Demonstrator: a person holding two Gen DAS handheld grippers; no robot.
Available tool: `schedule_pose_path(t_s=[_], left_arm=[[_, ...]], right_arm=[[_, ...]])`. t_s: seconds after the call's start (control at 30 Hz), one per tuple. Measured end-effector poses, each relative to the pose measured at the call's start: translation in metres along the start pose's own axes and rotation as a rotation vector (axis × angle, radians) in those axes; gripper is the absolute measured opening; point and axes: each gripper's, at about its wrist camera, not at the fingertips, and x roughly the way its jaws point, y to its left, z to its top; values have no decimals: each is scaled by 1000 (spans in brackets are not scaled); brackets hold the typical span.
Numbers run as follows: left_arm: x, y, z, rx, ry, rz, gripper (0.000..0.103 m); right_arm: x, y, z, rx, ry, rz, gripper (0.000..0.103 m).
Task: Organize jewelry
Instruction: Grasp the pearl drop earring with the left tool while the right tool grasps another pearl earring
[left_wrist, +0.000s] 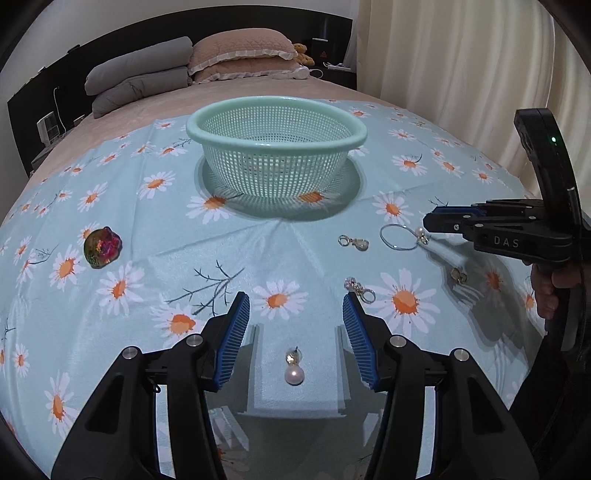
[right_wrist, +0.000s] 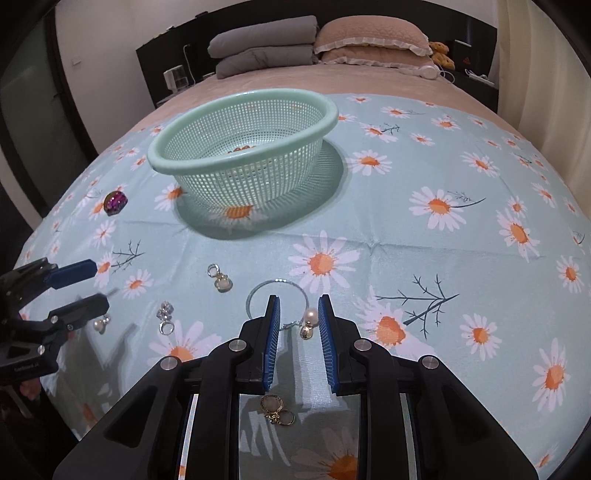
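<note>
1. Overall, a bed (left_wrist: 258, 92) with pillows at the headboard carries a daisy-print cloth (left_wrist: 166, 229).
2. Mint mesh basket (left_wrist: 277, 133) stands upright mid-cloth; small beads show inside in the right wrist view.
3. Hoop earring (right_wrist: 277, 295) lies flat, its pearl end toward the right gripper (right_wrist: 298, 306), jaws released astride it.
4. Pearl earring (left_wrist: 294, 369) lies lengthwise between the left gripper (left_wrist: 295, 306) jaws, released.

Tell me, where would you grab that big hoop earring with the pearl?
At the pearl-and-bead cluster, not the thin wire ring of the hoop earring, which lies flat on the cloth. The cluster stands proud and already sits between the right gripper fingers, so come down from above and close across it.
</note>
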Motion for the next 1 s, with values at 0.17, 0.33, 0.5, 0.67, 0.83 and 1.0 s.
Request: schedule_pose_path(t_s=[0.17, 0.33, 0.5, 0.67, 0.83, 1.0], left_arm=[[10, 2, -17, -26, 35, -16, 54], [15, 0, -23, -18, 30, -11, 54], [16, 1, -30, -27, -8, -5, 50], [16, 13, -30, -100, -13, -26, 16], [15, 16, -28, -112, -9, -52, 11], [8, 10, -23, -73, -15, -46, 11]], right_arm=[[14, 0, -3, 12, 25, -12, 20], [25, -3, -6, 36, 32, -6, 21], [27, 0, -8, 20, 29, -18, 18], [27, 2, -9, 18, 18, 1, 11], [22, 8, -10, -9, -2, -8, 10], [6, 4, -9, 4, -39, -9, 10]])
